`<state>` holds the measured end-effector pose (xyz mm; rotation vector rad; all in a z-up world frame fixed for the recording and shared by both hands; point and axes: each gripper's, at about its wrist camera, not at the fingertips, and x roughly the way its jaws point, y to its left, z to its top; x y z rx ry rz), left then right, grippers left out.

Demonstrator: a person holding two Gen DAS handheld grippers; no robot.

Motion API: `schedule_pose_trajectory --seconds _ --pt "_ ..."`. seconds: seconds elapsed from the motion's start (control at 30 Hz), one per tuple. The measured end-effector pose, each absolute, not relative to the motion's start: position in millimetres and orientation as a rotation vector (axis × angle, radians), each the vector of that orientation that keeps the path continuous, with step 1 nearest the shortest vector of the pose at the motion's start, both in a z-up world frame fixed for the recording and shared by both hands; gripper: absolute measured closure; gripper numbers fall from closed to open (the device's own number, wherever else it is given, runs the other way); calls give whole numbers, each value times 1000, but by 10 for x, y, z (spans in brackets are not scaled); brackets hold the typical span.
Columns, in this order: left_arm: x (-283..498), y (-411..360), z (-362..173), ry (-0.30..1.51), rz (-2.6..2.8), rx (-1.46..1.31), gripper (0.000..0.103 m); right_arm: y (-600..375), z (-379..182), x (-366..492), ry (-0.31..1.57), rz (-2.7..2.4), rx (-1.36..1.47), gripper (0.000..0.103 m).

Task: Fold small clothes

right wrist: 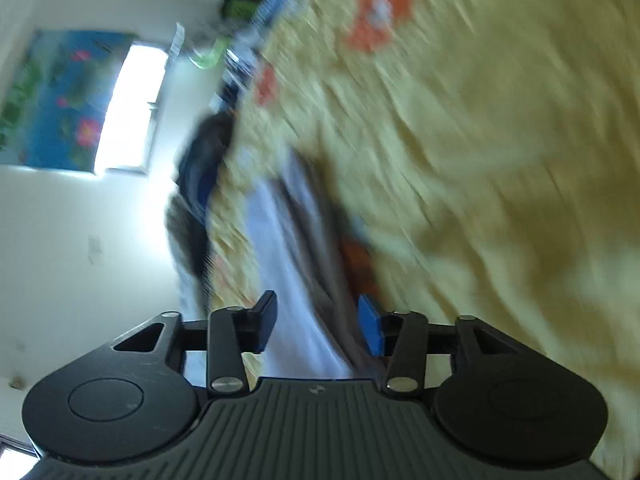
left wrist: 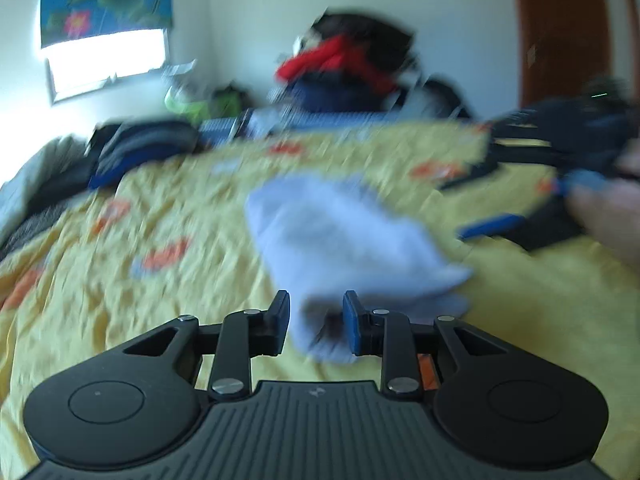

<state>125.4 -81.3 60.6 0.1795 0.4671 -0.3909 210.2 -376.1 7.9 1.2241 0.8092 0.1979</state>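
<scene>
Small pale-blue garment point(left wrist: 344, 240) lies bunched on the yellow bedspread point(left wrist: 140, 300). Left gripper point(left wrist: 316, 322) and right gripper point(right wrist: 318, 326) both have fingers spread, cloth between them, blurred. Looks light, floppy; grab an edge.

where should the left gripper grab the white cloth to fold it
Probably the near corner of the white cloth. It already bunches up between the open left gripper fingers, so come in low from the near side, over the yellow bedspread. Blur hides the exact edges.
</scene>
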Motion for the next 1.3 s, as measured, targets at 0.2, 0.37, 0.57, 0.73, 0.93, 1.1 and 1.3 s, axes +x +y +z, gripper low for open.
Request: schedule_pose_trajectory --seconds 0.2,0.37,0.57,0.73,0.93,1.1,1.3 --pt "1766 -1285 439 465 -451 249 62 -3313 305 3457 923 434 1142 28" --pt "1831 -1380 115 516 -416 267 63 -2791 94 4268 1054 412 977 29" --pt "1915 -1243 98 543 -438 183 63 -3115 -420 4389 1024 230 1034 103" --pt "1903 -1221 177 535 -452 195 62 -3124 -261 4279 1016 268 1043 78" --pt "1989 -1115 368 526 -453 151 61 -2687 107 4167 1018 556 997 32" --pt "2000 -1157 121 567 -450 190 61 -2433 -190 4149 1173 498 795 91" --pt "2052 -1181 156 593 -442 186 61 -2759 -45 3847 1114 446 872 68"
